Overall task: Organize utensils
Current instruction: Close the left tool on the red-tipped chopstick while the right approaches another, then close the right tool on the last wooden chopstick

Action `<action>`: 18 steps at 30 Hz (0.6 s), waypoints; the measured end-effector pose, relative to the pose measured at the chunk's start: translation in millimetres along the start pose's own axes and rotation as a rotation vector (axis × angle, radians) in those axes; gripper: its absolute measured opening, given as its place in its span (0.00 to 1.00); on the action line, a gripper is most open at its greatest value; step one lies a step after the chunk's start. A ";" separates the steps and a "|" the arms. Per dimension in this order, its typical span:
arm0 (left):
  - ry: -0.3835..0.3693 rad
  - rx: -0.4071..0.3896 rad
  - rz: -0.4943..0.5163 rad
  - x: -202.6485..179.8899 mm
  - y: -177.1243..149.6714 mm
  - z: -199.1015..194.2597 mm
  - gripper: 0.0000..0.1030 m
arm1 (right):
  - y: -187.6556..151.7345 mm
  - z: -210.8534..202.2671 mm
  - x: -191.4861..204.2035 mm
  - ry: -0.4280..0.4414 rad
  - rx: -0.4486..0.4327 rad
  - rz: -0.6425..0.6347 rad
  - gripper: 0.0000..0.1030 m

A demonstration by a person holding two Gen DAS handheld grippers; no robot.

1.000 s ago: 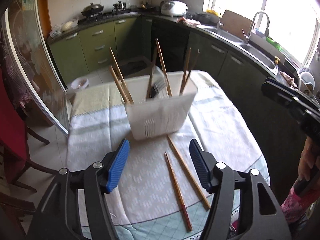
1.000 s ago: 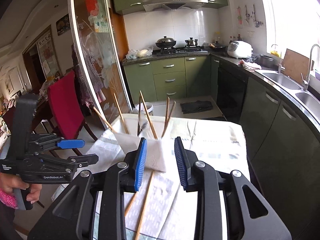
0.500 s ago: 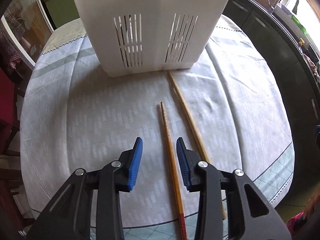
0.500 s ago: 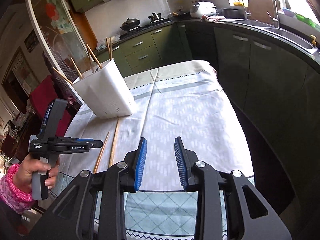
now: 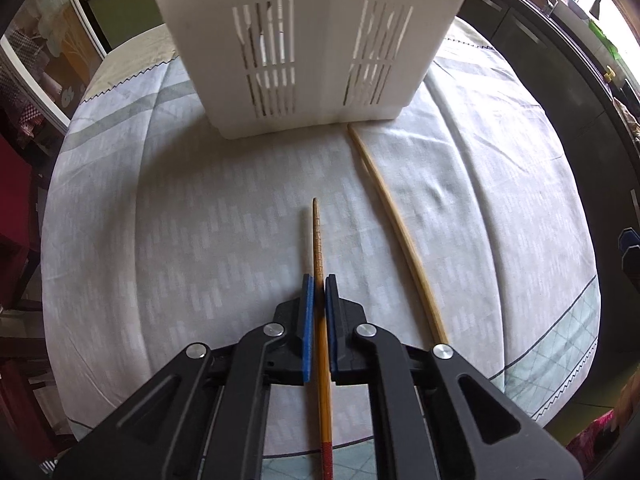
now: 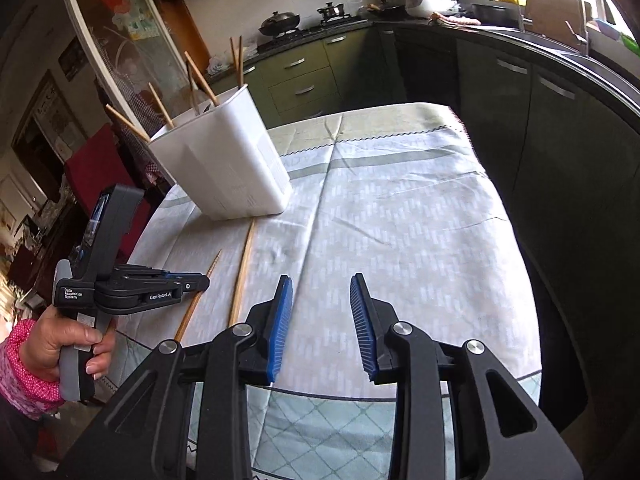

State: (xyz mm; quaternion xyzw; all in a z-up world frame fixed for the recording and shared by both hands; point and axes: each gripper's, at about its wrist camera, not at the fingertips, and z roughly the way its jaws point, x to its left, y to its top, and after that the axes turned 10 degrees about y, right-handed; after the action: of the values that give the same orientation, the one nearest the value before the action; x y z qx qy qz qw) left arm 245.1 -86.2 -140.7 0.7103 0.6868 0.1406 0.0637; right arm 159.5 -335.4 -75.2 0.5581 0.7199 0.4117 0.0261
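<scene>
White utensil holder [image 5: 316, 40]: top cut off by the left wrist view's upper edge, so its rim and contents are out of sight there; only dark slivers show through the slots. Darker chopstick [image 5: 319, 248]: its middle is hidden between the left gripper [image 5: 317, 280] fingers [image 5: 307, 312], red end cut by the bottom edge. Paler chopstick [image 5: 394, 232]: near end hidden behind the gripper body. In the right wrist view, the darker chopstick passes behind the left gripper; the standing chopsticks' [image 6: 200, 80] lower parts are hidden inside the holder. Person's sleeve [image 6: 20, 368] cut off at left.
</scene>
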 end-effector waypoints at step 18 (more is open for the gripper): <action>-0.007 0.001 -0.108 74.8 -3.7 12.4 0.06 | 39.6 184.7 82.1 -0.098 0.353 -0.184 0.24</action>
State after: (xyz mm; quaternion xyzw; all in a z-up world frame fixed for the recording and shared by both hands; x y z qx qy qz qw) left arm 246.4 -10.5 -145.1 0.6728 0.7238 0.1343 0.0732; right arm 251.5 -162.0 -137.8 0.5052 0.8267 0.2475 0.0004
